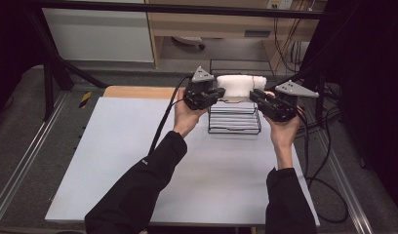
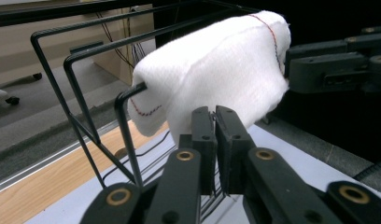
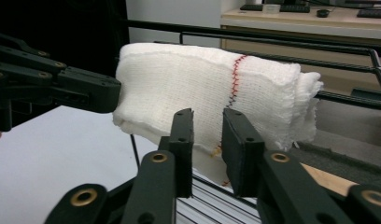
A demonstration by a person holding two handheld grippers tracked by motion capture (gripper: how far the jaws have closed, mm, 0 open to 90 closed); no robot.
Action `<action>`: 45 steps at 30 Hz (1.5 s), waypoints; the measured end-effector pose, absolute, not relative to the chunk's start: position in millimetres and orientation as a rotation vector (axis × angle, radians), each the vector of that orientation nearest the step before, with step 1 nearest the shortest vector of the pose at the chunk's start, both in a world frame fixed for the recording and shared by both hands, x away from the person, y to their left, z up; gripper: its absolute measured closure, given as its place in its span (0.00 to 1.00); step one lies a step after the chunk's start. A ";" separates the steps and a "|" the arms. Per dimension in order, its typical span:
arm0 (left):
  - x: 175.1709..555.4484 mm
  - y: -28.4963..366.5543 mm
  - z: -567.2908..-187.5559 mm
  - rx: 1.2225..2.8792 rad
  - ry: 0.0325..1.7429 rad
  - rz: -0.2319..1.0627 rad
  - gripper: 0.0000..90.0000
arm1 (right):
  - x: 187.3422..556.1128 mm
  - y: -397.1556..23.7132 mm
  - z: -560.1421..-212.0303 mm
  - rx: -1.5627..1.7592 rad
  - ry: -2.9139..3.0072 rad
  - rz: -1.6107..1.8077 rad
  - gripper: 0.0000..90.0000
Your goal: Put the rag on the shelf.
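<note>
Folded white gauze cloth point(image 1: 240, 85) over black wire rack point(image 1: 234, 122): soft, light, floppy. Left gripper point(image 2: 215, 122) pinches edge; right gripper point(image 3: 208, 135) slightly parted around hem.

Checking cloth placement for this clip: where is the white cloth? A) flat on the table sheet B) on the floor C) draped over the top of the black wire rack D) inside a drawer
C: the white cloth hangs over the top bars of the wire rack.

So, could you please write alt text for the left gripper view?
A folded white cloth is draped over the top bars of a black wire rack. The left hand-held gripper, jaws nearly together, pinches its lower edge, and the right hand-held gripper meets its far end.
</note>
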State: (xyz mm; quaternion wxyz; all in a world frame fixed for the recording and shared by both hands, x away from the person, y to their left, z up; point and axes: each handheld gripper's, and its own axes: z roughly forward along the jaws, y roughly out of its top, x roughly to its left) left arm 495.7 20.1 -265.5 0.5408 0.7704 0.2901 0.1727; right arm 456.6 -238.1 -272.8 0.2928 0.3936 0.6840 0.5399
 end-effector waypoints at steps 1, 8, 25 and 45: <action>493.8 22.4 -265.8 1.831 0.686 0.416 0.94 | 454.9 -238.4 -271.7 1.045 1.822 1.447 0.78; 480.2 43.2 -271.3 1.850 0.670 0.423 0.79 | 442.8 -236.9 -269.6 1.037 1.861 1.471 0.57; 440.6 126.9 -318.3 1.913 0.748 0.391 0.26 | 419.1 -227.8 -296.3 1.080 1.985 1.485 0.13; 387.3 223.6 -384.4 1.936 0.920 0.378 0.06 | 392.9 -219.0 -349.5 1.067 2.128 1.479 0.00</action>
